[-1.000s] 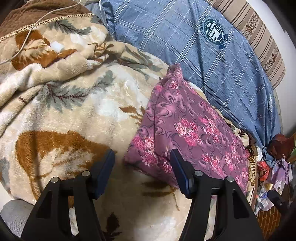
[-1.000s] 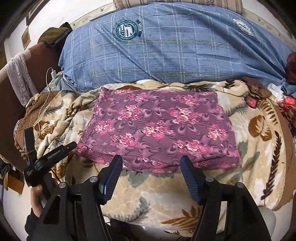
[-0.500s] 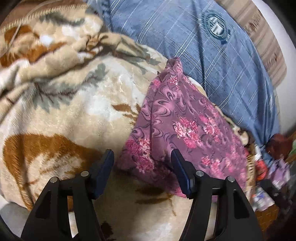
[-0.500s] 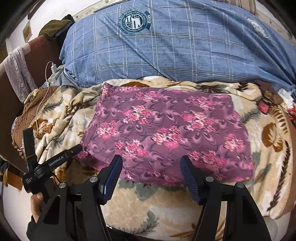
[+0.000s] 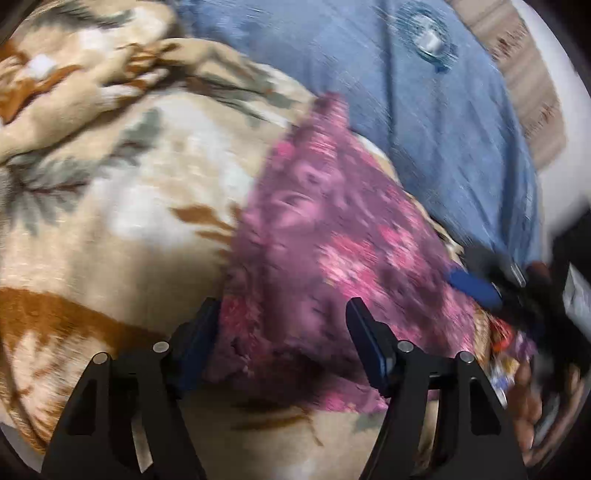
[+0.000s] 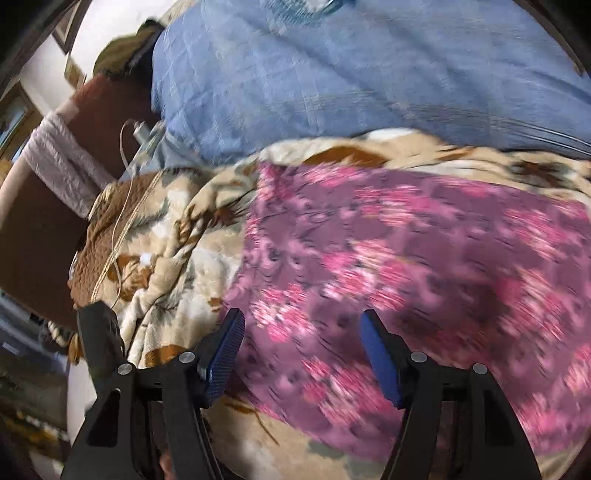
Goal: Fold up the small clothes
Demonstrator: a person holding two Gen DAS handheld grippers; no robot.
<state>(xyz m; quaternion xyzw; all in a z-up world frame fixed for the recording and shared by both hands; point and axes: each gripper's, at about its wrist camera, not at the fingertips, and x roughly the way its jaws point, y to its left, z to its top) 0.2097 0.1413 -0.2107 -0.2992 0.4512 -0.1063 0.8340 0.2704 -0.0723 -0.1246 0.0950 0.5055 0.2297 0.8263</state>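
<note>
blurring purple floral cloth (image 5: 332, 258) edges

No text, number or brand can be read in either view; both are smeared by motion. The one sign is a round teal-and-white emblem (image 5: 428, 40) printed on the blue checked fabric pillow (image 5: 424, 122) at the head of the bed. In the left wrist view it shows as a blurred ring around a pale middle, its lettering illegible. In the right wrist view only its lower edge (image 6: 306, 5) shows at the top border, on the same pillow (image 6: 332, 74), also unreadable.
</note>
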